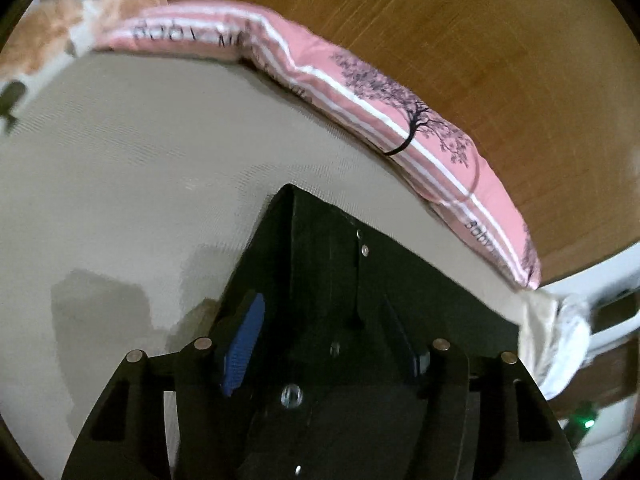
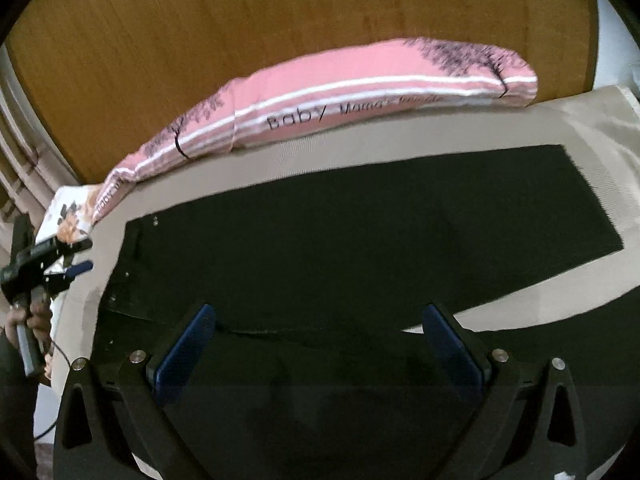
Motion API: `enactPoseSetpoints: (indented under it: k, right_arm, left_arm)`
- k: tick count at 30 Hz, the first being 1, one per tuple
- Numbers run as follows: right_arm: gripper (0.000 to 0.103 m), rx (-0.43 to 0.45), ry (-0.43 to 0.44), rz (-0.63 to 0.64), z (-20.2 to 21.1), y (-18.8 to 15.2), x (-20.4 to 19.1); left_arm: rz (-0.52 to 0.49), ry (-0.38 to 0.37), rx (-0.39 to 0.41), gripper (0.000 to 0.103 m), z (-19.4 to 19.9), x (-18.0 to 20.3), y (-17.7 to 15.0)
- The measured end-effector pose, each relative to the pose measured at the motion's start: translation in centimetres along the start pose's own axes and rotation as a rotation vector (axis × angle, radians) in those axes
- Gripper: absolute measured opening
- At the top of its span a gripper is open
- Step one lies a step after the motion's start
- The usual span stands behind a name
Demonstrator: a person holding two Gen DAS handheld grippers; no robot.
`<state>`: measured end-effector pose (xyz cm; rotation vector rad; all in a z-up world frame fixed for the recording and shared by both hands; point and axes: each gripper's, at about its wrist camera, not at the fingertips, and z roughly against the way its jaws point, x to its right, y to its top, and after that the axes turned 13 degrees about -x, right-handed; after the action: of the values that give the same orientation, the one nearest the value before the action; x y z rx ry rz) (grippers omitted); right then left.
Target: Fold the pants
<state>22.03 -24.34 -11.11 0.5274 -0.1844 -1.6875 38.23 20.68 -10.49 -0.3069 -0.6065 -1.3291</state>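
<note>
Black pants (image 2: 360,240) lay flat ahead of the wide-open, empty right gripper (image 2: 320,344); the left gripper (image 1: 324,336), parted, straddled their corner, beige sheet (image 1: 140,184) beyond.

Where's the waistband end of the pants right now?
In the right wrist view the waistband end of the black pants lies at the left, flat on the beige sheet, near the left gripper and below the pink pillow.

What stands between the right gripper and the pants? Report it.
Nothing visible does. The right gripper, fingers open, hangs directly over the pants, which lie flat on the sheet. The pink pillow lies beyond them, with a strip of sheet between, out of the path.
</note>
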Motion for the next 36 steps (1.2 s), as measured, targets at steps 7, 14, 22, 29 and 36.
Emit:
enactPoseSetpoints:
  k: [7,14,22,29,36]
  right_arm:
    - [0.103,-0.045,-0.011,-0.008,-2.5,1.8,-0.1]
    - [0.103,-0.083,-0.028,0.003,-5.2,3.3,-0.2]
    - [0.103,-0.097,-0.010,0.042,-7.3,4.8,-1.0]
    - [0.103,-0.094,-0.025,0.137,-8.0,6.4,-1.7]
    - [0.103,-0.126,0.021,0.414,-8.6,9.2,-2.1]
  left_arm:
    - [0.028,-0.027,-0.062,0.055,-3.4,-2.3,3.8]
    - [-0.003,-0.097,-0.109,0.020,-5.5,-2.1,5.7]
    - [-0.016,-0.153,-0.136,0.018,-7.8,-1.8,8.6]
    - [0.070,-0.193,-0.091,0.011,-9.1,-2.1,9.2]
    - [-0.026,-0.251,0.116,0.007,-4.3,1.0,5.7]
